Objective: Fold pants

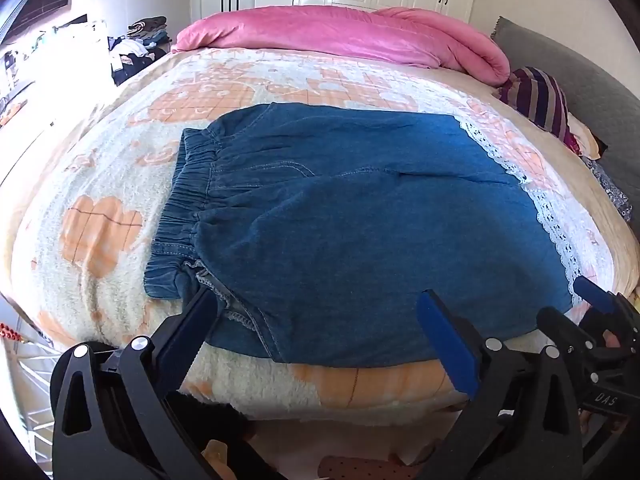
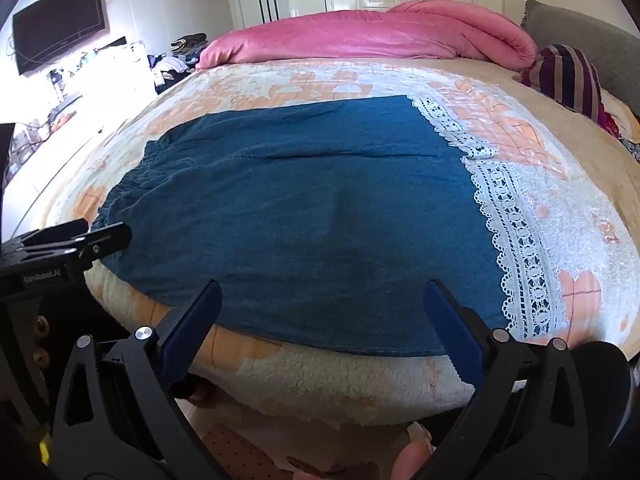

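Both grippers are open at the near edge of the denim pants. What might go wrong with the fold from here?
1. The pants lie on a fluffy blanket; the fingers may pinch the blanket together with the denim.
2. The lace hem looks delicate and might snag.
3. The left gripper sits near a bunched seam; gripping there may fold unevenly.

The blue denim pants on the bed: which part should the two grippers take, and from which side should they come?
Probably the near edge of the denim pants, approached from the front of the bed. That edge lies flat along the blanket's front, just ahead of both open grippers: left gripper nearer the elastic waistband, right gripper nearer the lace hem.
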`<move>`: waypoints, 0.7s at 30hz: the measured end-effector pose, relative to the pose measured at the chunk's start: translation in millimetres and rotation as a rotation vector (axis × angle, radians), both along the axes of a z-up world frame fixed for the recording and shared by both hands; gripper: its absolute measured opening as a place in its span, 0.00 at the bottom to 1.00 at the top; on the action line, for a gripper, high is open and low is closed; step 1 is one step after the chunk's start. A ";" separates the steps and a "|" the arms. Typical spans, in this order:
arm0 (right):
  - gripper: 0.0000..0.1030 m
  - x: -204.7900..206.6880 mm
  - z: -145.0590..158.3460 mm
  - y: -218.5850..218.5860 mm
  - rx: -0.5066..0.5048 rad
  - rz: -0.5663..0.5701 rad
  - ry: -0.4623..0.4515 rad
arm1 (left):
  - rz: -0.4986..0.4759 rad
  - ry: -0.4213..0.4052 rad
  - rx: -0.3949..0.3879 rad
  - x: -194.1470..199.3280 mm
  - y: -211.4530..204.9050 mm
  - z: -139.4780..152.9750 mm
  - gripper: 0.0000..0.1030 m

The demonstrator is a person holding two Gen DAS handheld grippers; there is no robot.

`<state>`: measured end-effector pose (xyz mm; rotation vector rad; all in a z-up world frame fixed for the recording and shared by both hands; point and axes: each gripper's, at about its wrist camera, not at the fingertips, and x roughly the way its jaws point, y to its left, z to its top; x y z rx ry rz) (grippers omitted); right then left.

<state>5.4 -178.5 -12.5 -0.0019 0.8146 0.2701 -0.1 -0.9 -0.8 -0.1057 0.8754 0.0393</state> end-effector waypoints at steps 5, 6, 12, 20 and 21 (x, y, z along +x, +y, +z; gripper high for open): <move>0.92 2.9 -1.3 5.8 -0.008 -0.006 0.010 | 0.004 -0.008 -0.009 -3.6 1.8 -3.7 0.96; 0.92 -0.8 0.6 1.1 0.010 -0.006 -0.004 | 0.003 -0.002 0.000 -3.3 -1.6 -2.0 0.96; 0.92 -2.5 3.3 -1.6 -0.007 -0.009 -0.009 | -0.006 0.009 -0.010 -1.7 -2.3 -3.7 0.96; 0.92 -3.5 5.8 -1.5 -0.017 -0.029 -0.009 | -0.010 0.009 -0.009 -1.6 -3.9 -3.5 0.96; 0.92 -3.3 5.4 -1.2 -0.019 -0.032 -0.009 | -0.010 0.008 -0.009 -1.6 -4.2 -3.6 0.96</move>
